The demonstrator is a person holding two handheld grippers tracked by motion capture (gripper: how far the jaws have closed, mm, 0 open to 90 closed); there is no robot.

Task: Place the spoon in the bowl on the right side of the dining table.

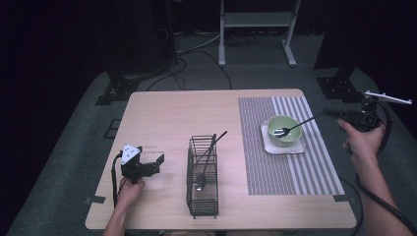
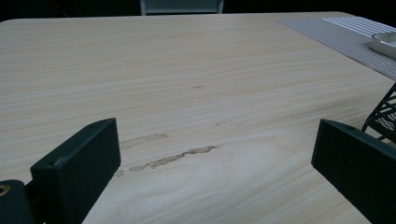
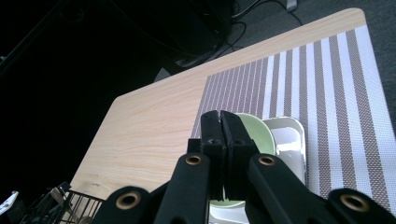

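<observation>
left claw [image 2: 215, 172] agape, table scuff [image 2: 173, 157] between

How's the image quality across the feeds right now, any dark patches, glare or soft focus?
High view: table evenly lit, surroundings dark. Left gripper view: soft bright sheen on the wood between the jaws, near jaws slightly soft. Right gripper view: left side black, striped mat crisp.
</observation>
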